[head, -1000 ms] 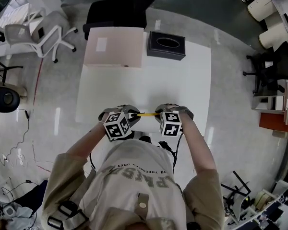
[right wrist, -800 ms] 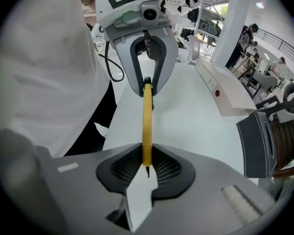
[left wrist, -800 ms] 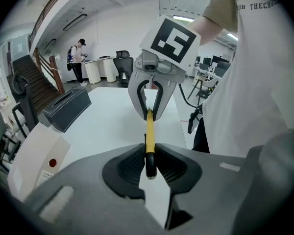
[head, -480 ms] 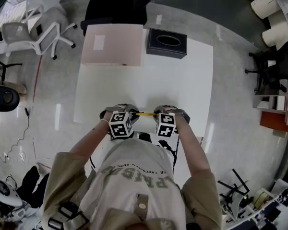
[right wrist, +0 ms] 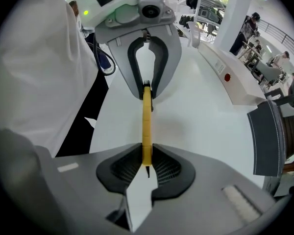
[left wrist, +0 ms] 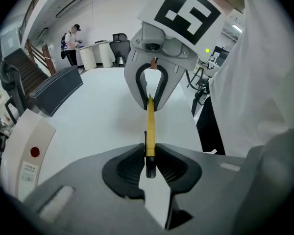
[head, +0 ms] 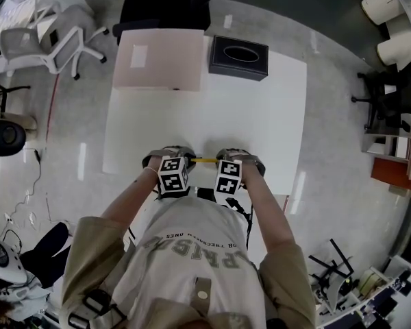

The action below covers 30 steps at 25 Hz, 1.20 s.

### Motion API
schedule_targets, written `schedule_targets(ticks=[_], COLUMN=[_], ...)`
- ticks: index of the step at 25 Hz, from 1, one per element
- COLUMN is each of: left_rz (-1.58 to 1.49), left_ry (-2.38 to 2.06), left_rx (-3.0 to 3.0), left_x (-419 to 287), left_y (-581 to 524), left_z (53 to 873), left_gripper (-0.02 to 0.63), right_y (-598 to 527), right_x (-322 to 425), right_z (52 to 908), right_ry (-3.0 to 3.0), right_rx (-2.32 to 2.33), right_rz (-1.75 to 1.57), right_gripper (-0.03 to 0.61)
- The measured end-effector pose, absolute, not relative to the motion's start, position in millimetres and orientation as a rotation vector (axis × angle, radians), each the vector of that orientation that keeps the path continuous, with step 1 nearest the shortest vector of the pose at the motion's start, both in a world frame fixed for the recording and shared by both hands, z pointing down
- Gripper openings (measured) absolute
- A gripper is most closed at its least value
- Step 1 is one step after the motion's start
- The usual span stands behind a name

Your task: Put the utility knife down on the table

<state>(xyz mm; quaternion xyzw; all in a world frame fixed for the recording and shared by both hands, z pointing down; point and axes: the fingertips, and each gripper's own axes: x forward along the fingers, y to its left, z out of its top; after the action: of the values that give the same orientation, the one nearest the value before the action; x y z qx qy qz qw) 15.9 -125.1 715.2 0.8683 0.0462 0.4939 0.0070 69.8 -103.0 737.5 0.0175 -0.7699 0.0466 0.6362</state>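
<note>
Grip at both ends settles what comes next: the left gripper (left wrist: pixel 150 156) has its jaws drawn nearly together on one end of the utility knife (left wrist: pixel 150 124), with only the slim body filling the gap. The right gripper (right wrist: pixel 146 161) clamps the opposite end the same way. The knife runs straight out from each pair of fingers toward the other pair, so its long axis spans the space between them, side to side across the person and roughly along the near edge of the table (head: pixel 260 115). Neither hand is nearer, since each already holds its own end. The tabletop lies below the fingers, just under the knife. No view makes clear whether the knife touches it, though it looks to be hanging a little above the surface. By my reading, setting it down means lowering both ends evenly so the body lands flat, then parting both sets of jaws. The knife is a narrow yellow bar, thin when seen edge-on, with fine crosswise segments along the stretch seen from the right gripper view and a dark tip showing at the left gripper's end. The ribbed pads (left wrist: pixel 127 166) are black and look rubbery, set in smooth grey finger bodies. The table is plain white, flat and smooth, so the hard, light knife should settle without rolling. Well beyond the fingers, at the table's far edge, sit a black tissue box (head: pixel 238 58) and a pale pink board (head: pixel 159 59).
</note>
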Motion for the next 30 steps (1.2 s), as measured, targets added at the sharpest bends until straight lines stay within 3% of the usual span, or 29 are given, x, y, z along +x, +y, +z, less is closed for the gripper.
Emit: schedule_targets(ticks=[19, 25, 30], left_rz=[1.566, 1.534, 1.528], left_ry=[0.064, 0.023, -0.010], left_rx=[2.715, 2.696, 2.671], left_x=[13.9, 10.6, 7.7], left_y=[-130.1, -130.0, -133.0], left_z=[725.3, 725.8, 729.0], left_gripper=[0.086, 0.148, 0.161], right_y=[-106.2, -105.9, -106.1], right_x=[72.9, 77.5, 77.9], right_z=[746.8, 747.8, 750.6], right_ry=[-1.721, -1.714, -1.718], right_rx=[0.041, 0.044, 0.051], right_rz=[0.092, 0.092, 0.098], right_gripper=[0.067, 0.067, 0.067])
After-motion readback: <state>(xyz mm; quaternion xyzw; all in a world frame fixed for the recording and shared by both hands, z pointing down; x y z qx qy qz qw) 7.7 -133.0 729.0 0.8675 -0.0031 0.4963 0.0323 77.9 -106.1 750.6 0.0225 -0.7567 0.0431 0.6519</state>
